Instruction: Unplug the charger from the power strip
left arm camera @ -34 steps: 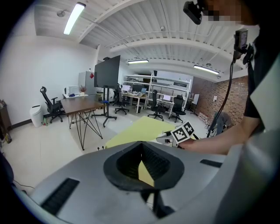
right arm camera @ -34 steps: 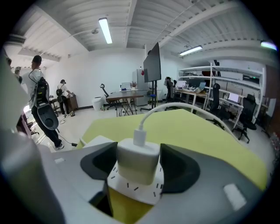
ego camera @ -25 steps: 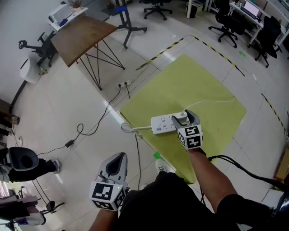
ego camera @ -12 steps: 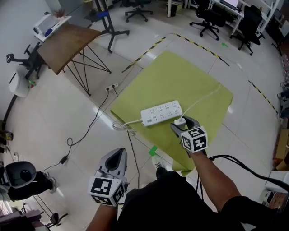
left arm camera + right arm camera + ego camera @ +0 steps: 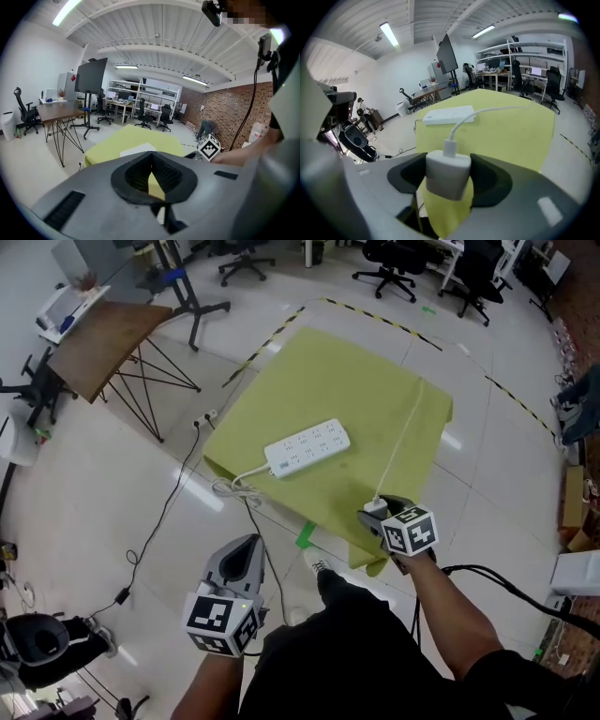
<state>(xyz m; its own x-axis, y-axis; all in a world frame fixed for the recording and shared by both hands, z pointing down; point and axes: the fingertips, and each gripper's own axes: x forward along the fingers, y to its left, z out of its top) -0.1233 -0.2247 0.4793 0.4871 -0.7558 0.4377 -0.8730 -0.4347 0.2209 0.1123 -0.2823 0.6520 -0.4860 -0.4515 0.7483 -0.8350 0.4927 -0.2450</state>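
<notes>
You are keeping the right gripper (image 5: 375, 517) clamped on the white charger (image 5: 376, 507) at the near edge of the yellow-green mat (image 5: 328, 371), its cable (image 5: 404, 437) running toward 12 o'clock. Your left gripper (image 5: 247, 554), jaws together on nothing, is hanging over open tile floor (image 5: 112, 512) at 8 o'clock. The power strip (image 5: 307, 447) is lying on the mat at 10 o'clock, well apart from the charger. A wooden table (image 5: 98, 334) and office chairs (image 5: 389, 254) are standing beyond.
</notes>
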